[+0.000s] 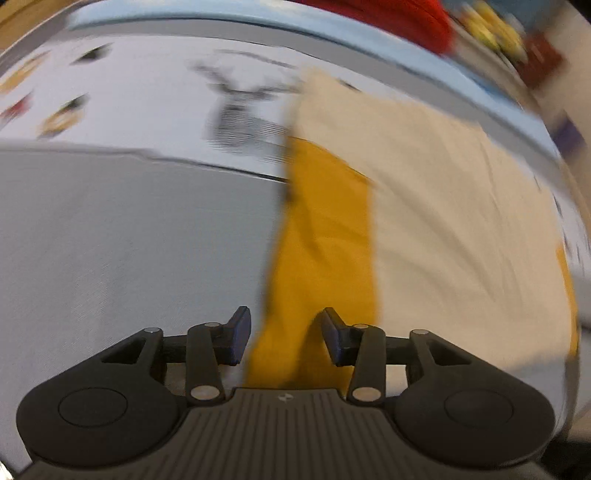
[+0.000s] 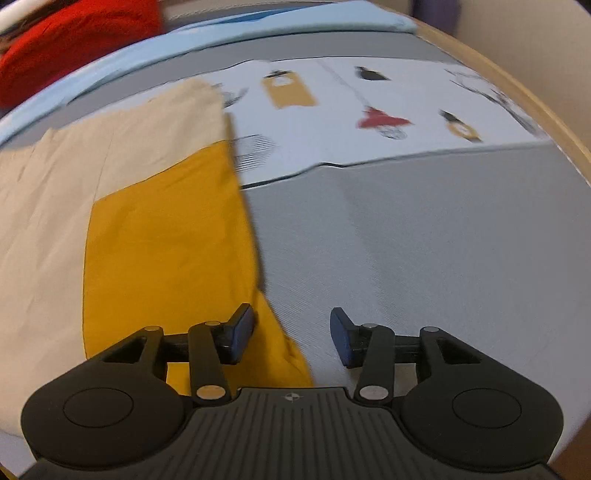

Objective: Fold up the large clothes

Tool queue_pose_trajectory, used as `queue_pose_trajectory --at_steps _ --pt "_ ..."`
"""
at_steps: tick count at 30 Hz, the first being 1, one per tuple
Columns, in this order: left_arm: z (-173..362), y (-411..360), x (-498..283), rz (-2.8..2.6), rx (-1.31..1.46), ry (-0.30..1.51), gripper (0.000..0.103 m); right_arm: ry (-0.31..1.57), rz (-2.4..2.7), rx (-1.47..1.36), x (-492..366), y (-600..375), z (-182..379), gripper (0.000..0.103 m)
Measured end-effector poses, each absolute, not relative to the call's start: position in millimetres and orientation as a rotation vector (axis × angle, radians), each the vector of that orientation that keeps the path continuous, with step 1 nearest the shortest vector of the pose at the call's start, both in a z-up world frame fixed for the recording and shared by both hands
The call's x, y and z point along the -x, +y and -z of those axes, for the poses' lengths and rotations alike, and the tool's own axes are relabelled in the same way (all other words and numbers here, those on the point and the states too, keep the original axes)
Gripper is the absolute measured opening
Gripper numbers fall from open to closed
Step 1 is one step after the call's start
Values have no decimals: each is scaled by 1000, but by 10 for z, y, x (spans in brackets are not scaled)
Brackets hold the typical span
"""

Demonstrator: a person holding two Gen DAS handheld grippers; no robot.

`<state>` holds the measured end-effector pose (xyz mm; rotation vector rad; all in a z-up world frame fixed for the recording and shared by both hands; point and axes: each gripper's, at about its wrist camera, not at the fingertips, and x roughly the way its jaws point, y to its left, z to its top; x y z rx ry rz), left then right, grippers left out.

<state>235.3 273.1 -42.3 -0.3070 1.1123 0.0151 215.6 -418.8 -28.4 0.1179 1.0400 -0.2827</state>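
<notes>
Both grippers, left (image 1: 282,334) and right (image 2: 291,334), stand spread, gripping nothing, above one cream-and-mustard garment (image 2: 159,236). It lies flat on a grey table (image 2: 424,240), partly overlapping one printed white cloth (image 2: 369,122).

We're looking down our left gripper (image 1: 283,334) and its jaws are parted, with a strip of the mustard-yellow sleeve (image 1: 325,236) running up between them, pads not pressing on it as far as we can tell. That yellow bit joins the cream garment (image 1: 461,221) spread out to the right. Everything sits on a grey bedcover (image 1: 129,240). Further back there's a white printed sheet (image 1: 155,96) with a stag's head, then a light blue edge (image 1: 369,33) and something red (image 1: 402,18), all pretty blurry.
</notes>
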Motion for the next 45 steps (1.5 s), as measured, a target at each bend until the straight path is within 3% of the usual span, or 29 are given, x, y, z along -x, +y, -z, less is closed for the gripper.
queue_pose_trajectory --at_steps 3,8,12,13,14,15,16,17,20,26,32,34,36,42,45 --pt "505 2973 -2307 -50 492 1143 58 1004 271 -180 -2001 -4273 207 46" --pt "742 3075 -2306 -41 655 1201 59 1063 198 -442 -1898 -4421 349 51" --pt "788 2982 -2244 -60 709 1199 59 1100 214 -449 -1913 -4371 497 51" --pt "780 2974 -2247 -56 712 1193 56 1100 214 -437 -1919 -4351 494 50" --pt "766 2964 -2241 -46 713 1187 36 1098 214 -422 -1919 -4329 490 48" --pt "752 2946 -2244 -41 705 1182 13 1094 219 -403 -1924 -4308 482 36" --pt "722 2933 -2235 -22 702 1170 9 1084 238 -377 -1924 -4297 468 17" --pt "671 2913 -2224 -14 689 1152 5 1076 244 -368 -1920 -4308 455 8" --pt "461 2873 -2134 17 663 1073 4 1041 243 -400 -1842 -4362 371 1" --pt "149 2941 -1696 40 668 977 3 945 223 -440 -1505 -4381 -5 0" --pt "44 3043 -1189 10 608 999 5 957 277 -341 -968 -4237 -232 0" --pt "31 3012 -1081 -59 501 1022 19 932 356 -235 -782 -4203 -307 0" --pt "-25 2974 -976 -126 370 991 40 898 362 -206 -687 -4176 -323 0" --pt "-204 2702 -953 -64 322 875 42 841 144 -119 -683 -3824 -192 3" --pt "-165 2405 -1022 -17 240 898 43 847 70 -83 -792 -3617 -123 11"
